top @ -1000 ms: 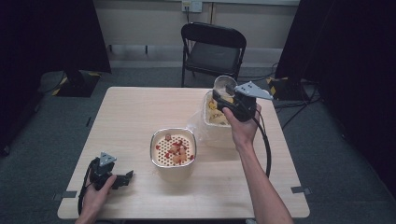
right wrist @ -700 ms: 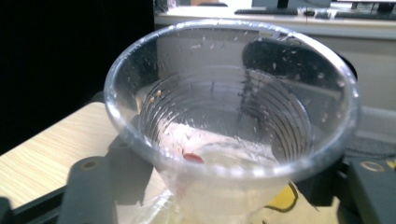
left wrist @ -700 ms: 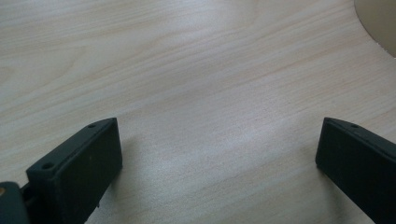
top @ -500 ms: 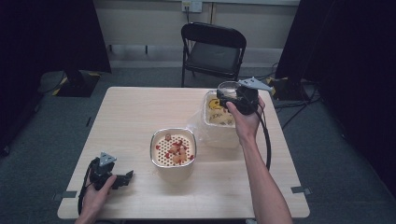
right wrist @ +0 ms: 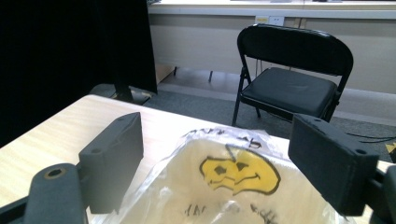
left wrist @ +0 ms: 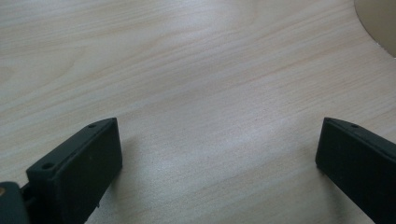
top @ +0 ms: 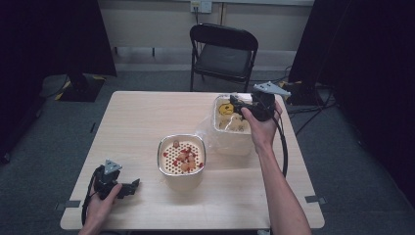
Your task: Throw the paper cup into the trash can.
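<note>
Wooden table [top: 137, 127] with strainer bowl [top: 181, 159], bagged tub [top: 230, 129]

Clear bag [right wrist: 233, 186] bears a yellow pumpkin face

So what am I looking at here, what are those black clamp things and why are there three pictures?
A person sits at a wooden table holding a hand-held claw in each hand. The high view looks down from above. The other two come from cameras riding on the claws, looking along their black jaws.

The left claw rests near the table's front edge, jaws open, nothing between them.

The right claw hovers over a pale tub lined with a clear plastic bag that bears a yellow smiley face. Its jaws have just been opening and hold nothing.

Mid-table stands a metal-rimmed container with a perforated insert and reddish bits on it. A black folding chair stands behind.
</note>
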`<action>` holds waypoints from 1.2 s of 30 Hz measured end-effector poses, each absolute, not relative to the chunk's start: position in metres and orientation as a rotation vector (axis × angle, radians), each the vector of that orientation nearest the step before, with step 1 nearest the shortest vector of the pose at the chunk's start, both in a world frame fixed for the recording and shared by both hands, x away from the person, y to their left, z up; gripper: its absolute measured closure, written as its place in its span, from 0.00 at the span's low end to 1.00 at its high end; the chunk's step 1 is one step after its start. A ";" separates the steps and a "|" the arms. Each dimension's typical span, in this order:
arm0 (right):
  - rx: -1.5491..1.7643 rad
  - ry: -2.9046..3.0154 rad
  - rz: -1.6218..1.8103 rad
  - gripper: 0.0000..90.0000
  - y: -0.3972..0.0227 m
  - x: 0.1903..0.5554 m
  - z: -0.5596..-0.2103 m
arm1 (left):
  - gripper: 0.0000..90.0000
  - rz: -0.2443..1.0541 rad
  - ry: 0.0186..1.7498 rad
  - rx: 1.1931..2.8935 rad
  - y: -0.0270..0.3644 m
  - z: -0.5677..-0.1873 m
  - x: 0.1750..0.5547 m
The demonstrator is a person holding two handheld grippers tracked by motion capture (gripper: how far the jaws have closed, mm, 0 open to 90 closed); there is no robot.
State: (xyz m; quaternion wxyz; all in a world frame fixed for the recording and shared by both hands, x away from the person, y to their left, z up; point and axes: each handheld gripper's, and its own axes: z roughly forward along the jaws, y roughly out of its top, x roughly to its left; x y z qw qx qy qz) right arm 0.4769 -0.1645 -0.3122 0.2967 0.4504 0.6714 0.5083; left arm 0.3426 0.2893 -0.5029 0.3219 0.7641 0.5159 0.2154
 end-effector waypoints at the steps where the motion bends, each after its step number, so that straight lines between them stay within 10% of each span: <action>1: 1.200 1.790 1.353 0.21 -0.165 0.475 -0.312 | 0.00 0.566 1.355 2.006 0.289 -0.503 0.343; 36: 1.208 1.880 1.267 0.19 -0.214 0.357 -0.371 | 0.00 0.566 1.354 2.007 0.289 -0.503 0.343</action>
